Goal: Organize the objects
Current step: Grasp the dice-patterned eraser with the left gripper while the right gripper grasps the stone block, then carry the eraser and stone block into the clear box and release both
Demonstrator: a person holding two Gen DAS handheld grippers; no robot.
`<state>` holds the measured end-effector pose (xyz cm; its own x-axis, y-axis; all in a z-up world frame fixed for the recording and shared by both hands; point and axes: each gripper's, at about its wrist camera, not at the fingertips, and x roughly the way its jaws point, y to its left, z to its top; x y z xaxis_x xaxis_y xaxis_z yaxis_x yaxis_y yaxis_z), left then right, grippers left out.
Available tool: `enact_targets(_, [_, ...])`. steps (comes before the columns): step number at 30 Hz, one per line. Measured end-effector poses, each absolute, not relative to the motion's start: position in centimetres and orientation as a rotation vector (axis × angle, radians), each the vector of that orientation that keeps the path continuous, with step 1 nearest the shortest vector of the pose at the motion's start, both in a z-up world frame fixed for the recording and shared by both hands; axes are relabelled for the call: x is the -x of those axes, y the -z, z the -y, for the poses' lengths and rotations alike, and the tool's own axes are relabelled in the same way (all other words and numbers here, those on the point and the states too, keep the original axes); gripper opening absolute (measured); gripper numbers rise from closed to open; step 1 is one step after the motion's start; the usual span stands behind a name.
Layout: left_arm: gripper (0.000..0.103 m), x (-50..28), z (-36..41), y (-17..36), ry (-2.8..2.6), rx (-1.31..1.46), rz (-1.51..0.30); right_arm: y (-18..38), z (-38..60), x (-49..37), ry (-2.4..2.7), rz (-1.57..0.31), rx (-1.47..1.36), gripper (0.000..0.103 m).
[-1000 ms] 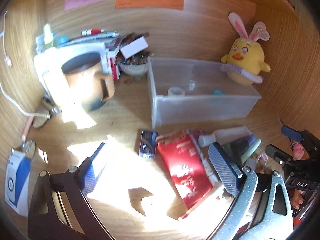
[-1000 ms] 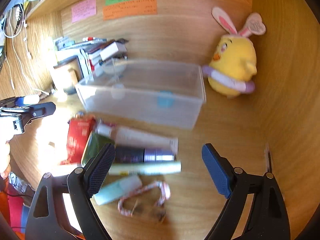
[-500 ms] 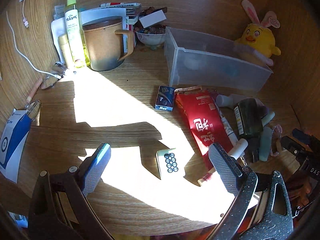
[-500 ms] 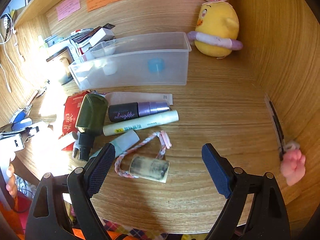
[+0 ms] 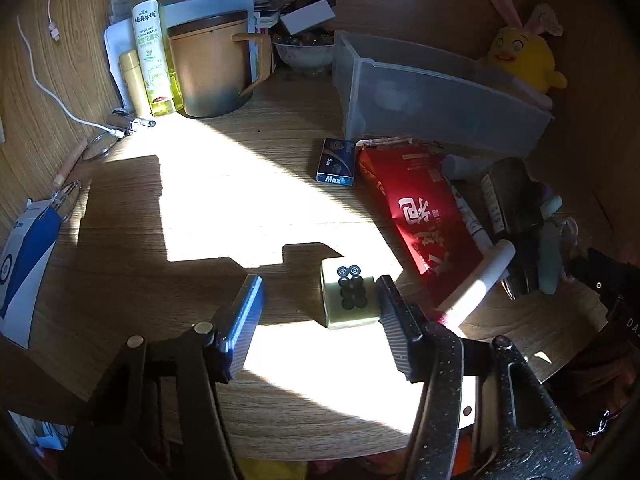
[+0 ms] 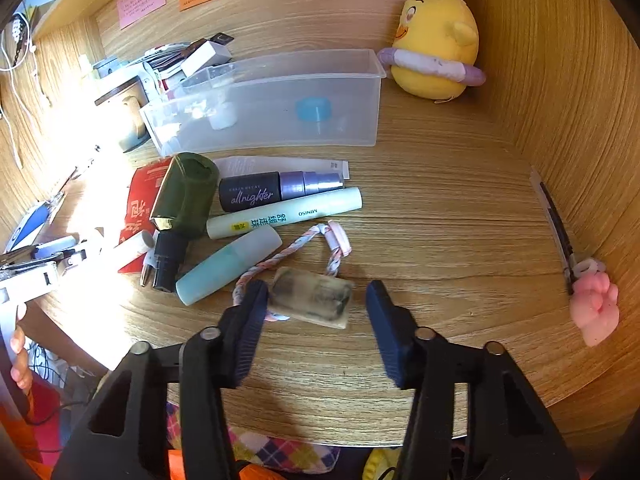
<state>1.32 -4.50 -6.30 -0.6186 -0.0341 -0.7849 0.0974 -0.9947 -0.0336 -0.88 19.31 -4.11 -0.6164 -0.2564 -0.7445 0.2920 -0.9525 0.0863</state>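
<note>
A clear plastic bin stands at the back of the wooden desk, also in the left wrist view. My left gripper is open, with a pale mahjong tile lying just inside its right finger. My right gripper is open around a flat tag on a braided cord. In front of the bin lie a dark green bottle, a purple spray, a pale green tube, a teal tube and a red packet.
A brown mug, a yellow-green spray bottle, a bowl and books crowd the back left. A small blue box lies by the bin. A yellow plush chick sits back right. A pink paw pen lies right.
Both grippers have pulled back and lowered toward the desk's front edge. The left one now has the tile between its fingers, the right one brackets the tag. Both jaws have narrowed.
</note>
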Motion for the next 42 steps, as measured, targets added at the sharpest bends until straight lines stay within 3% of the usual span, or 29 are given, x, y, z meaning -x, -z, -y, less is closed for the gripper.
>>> enact_targets(4, [0.024,-1.3,4.0,6.3,2.782,-1.332,-0.086,4.1,-19.3,0.8,2.594,-0.068,-1.168,0.04])
enact_targets(18, [0.024,0.4,3.5,3.6,2.864,-1.243,-0.12,1.5,-20.9,1.6,2.636,0.032,-1.08,0.039])
enact_targets(42, [0.024,6.7,1.1,-2.7,3.019,-1.045,-0.124,-4.0,-18.9,8.4,2.645,0.007,-0.844,0.039])
